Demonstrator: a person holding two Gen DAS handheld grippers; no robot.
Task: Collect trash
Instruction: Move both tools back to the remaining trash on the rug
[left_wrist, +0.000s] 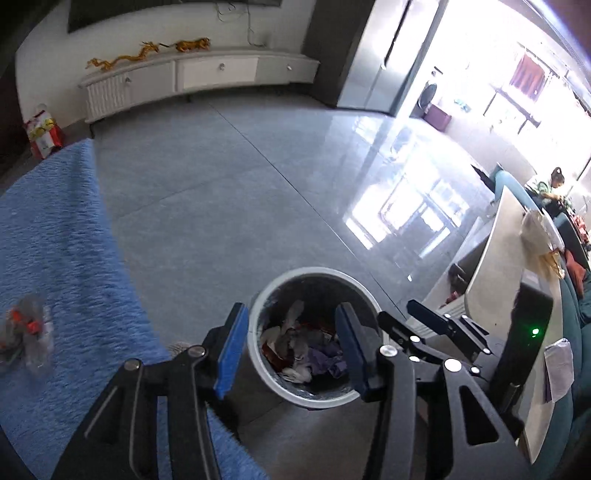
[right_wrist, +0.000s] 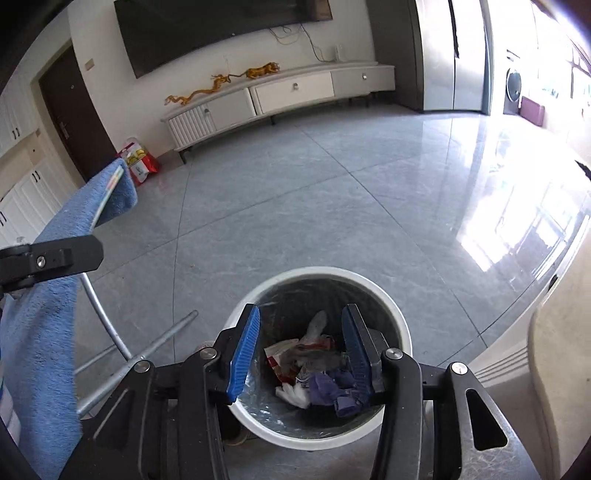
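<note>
The round white plastic trash bin (left_wrist: 364, 295) (right_wrist: 400, 325) stands upright on the grey tiled floor, lined with a dark glossy bag. Its mouth is open and faces upward. Inside, the crumpled mixed trash (left_wrist: 306, 350) (right_wrist: 314, 369) lies in a loose pile at the bottom: white tissue-like scraps, a red-and-white printed wrapper, and a purple wadded piece on the right side of the pile. A crushed clear plastic bottle with an orange-red label (left_wrist: 26, 336) lies on its side on the blue fuzzy-covered surface, well apart from the bin.
</note>
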